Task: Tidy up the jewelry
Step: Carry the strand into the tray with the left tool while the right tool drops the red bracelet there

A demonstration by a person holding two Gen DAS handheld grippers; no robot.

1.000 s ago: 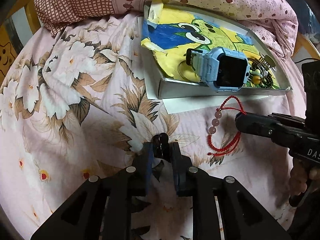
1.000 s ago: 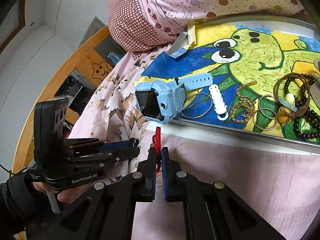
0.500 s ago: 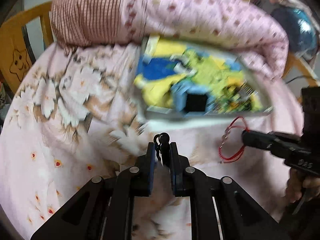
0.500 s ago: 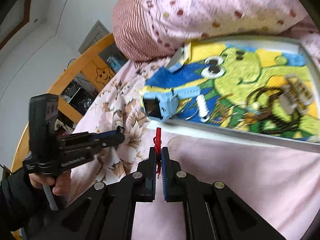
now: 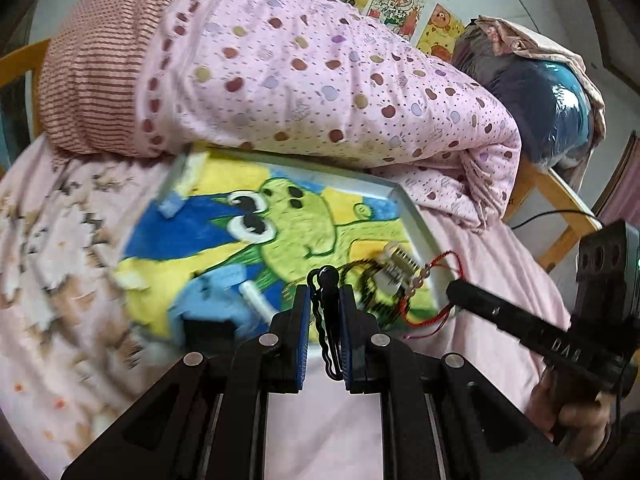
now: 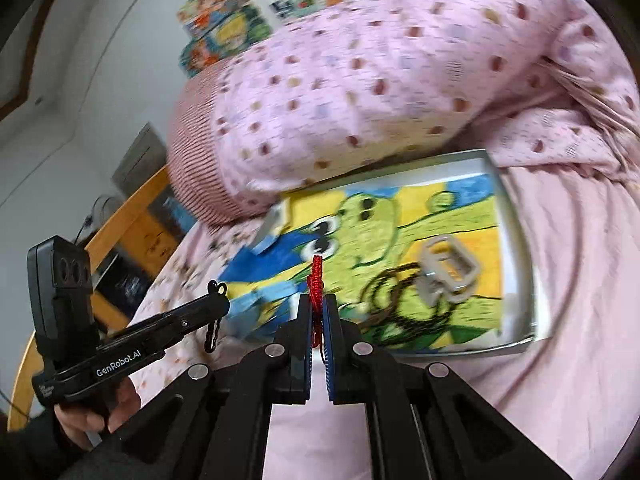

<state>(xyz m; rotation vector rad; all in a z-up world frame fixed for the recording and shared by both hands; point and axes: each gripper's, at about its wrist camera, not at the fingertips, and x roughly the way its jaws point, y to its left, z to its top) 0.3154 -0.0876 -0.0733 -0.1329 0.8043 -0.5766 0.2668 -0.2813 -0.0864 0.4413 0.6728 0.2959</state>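
Left wrist view: your left gripper [image 5: 325, 312] pinches the black hairpin [image 5: 326, 320], right gripper [image 6: 318, 316] clamps the red bracelet [image 6: 317, 280]; lower both over the tray [image 6: 516, 240] before releasing.

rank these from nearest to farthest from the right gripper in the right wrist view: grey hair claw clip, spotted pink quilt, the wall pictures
1. The grey hair claw clip, in the tray to the right of the right gripper, which is shut on a red cord bracelet.
2. The spotted pink quilt, bunched behind the tray.
3. The wall pictures, top left, behind the quilt.
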